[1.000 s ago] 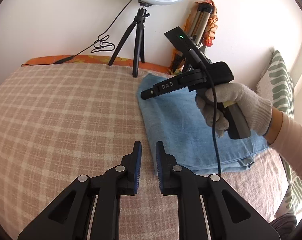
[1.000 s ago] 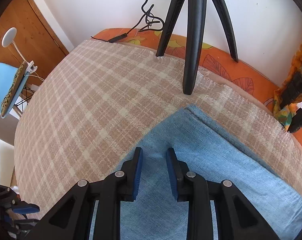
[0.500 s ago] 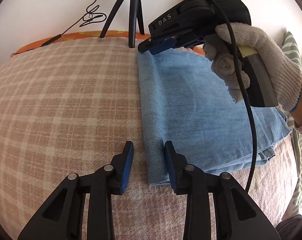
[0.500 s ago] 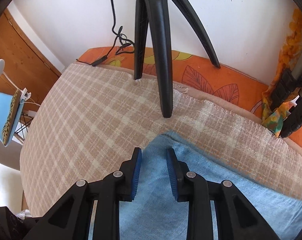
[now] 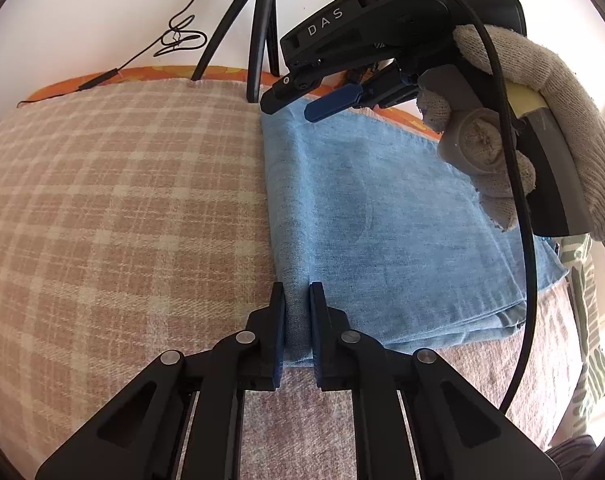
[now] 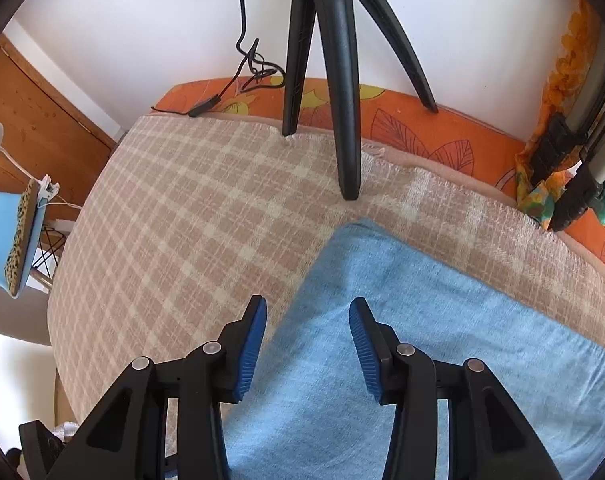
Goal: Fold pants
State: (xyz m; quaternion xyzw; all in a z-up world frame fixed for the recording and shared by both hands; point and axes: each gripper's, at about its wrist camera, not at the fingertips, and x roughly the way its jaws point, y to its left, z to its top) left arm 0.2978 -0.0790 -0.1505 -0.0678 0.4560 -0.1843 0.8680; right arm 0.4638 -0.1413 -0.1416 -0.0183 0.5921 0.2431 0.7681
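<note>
Light blue pants [image 5: 382, 216], folded into a flat stack, lie on the plaid bed cover [image 5: 122, 208]. My left gripper [image 5: 294, 304] is shut on the near left corner fold of the pants. My right gripper [image 6: 308, 320] is open, its jaws wide apart over the far left corner of the pants [image 6: 402, 320], one finger over the cover and one over the cloth. In the left wrist view the right gripper [image 5: 298, 106] hovers over that far corner, held by a gloved hand [image 5: 514, 120].
A black tripod [image 6: 342, 80] stands on the cover just beyond the pants' far corner, with a cable [image 6: 246, 60] along the wall. An orange patterned sheet edge [image 6: 442, 136] runs along the wall. A leaf-print pillow [image 5: 582, 300] lies at the right.
My left gripper moved onto the pants' near corner and closed on it. My right gripper moved toward the far corner and opened its jaws wide.
</note>
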